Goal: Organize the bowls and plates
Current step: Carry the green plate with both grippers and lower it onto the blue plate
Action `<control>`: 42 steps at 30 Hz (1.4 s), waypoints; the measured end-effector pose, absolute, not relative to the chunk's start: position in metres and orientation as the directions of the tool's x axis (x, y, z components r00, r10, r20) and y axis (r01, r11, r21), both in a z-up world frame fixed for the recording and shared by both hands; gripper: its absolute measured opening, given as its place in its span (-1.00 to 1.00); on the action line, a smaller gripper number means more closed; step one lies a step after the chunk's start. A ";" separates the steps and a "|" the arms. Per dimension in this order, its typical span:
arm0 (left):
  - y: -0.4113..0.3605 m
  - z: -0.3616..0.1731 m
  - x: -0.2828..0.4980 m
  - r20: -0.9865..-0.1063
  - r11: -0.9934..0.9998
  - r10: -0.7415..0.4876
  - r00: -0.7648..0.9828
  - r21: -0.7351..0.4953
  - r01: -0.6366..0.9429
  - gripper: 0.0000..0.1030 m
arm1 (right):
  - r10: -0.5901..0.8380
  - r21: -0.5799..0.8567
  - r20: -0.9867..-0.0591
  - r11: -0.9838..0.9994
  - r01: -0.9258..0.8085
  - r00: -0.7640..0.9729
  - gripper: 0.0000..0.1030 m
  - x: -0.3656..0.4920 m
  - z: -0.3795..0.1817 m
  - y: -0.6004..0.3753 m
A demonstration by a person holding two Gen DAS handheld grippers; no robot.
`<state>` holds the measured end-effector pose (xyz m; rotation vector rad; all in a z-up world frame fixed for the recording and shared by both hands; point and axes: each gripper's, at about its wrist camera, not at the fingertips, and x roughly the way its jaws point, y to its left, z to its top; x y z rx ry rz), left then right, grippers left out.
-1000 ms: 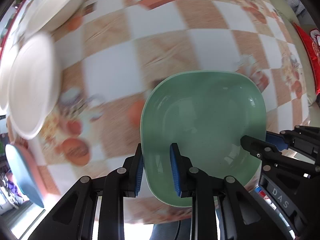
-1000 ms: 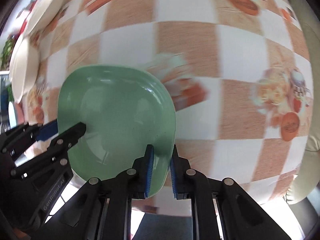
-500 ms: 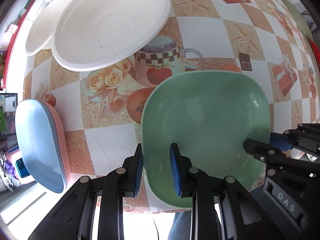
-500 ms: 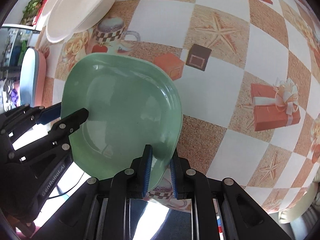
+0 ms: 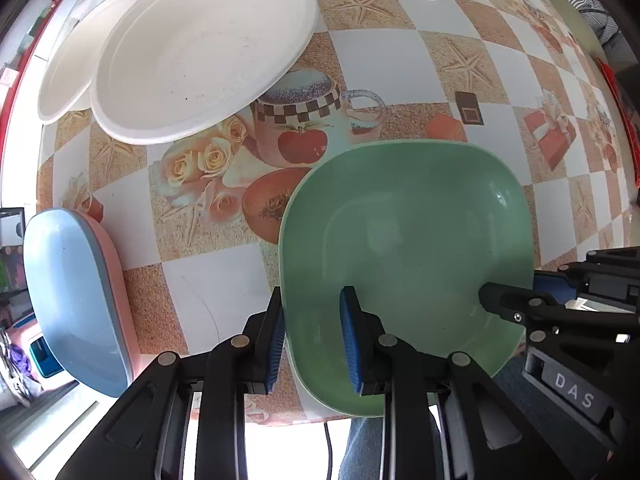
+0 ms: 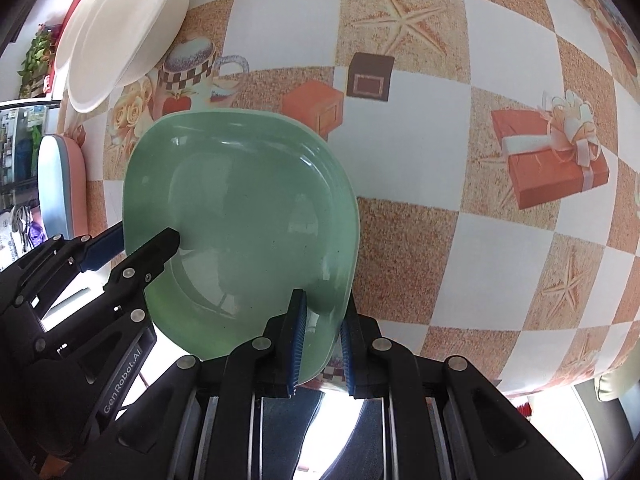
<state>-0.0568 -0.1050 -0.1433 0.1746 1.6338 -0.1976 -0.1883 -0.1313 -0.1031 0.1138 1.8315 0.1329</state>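
You had the green bowl (image 5: 404,236) gripped from both sides, carried above the patterned tablecloth (image 5: 400,64) near the table's front edge. Your left gripper (image 5: 312,338) was clenched on the bowl's left rim, one blue pad outside the wall and the other inside the basin. Your right gripper (image 6: 322,344) was clamped the same way on the opposite rim, its blue pads pinching the thin edge between them. In the left wrist view the right gripper's black finger reached into the bowl from the right side; in the right wrist view the left gripper showed at the lower left, one finger inside the basin and its blue-padded finger outside. The bowl was square with rounded corners, empty and glossy. Beyond it on the cloth lay a large white plate (image 5: 200,48), overlapping a second white plate (image 5: 68,76) further left. At the table's left edge sat a blue dish (image 5: 68,300) nested in a pink dish (image 5: 118,280); both stood well apart from the green bowl. The white plates lay beyond the printed cup and roses, not touching the bowl. Below the table edge, a strip of dark blue fabric showed between the gripper arms.
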 end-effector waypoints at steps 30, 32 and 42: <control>-0.021 -0.045 -0.030 -0.997 0.996 0.058 0.045 0.061 0.064 -0.46 | 0.215 0.261 -0.944 0.951 -0.165 -0.250 -0.66 -0.183 -0.075 -0.069; -0.013 -0.040 -0.029 -0.995 0.995 0.079 0.056 0.082 0.047 -0.46 | 0.223 0.272 -0.941 0.946 -0.177 -0.256 -0.66 -0.182 -0.075 -0.059; 0.037 -0.057 -0.040 -0.986 0.987 0.159 0.056 0.157 -0.037 -0.46 | 0.257 0.321 -0.922 0.926 -0.199 -0.290 -0.66 -0.166 -0.062 -0.021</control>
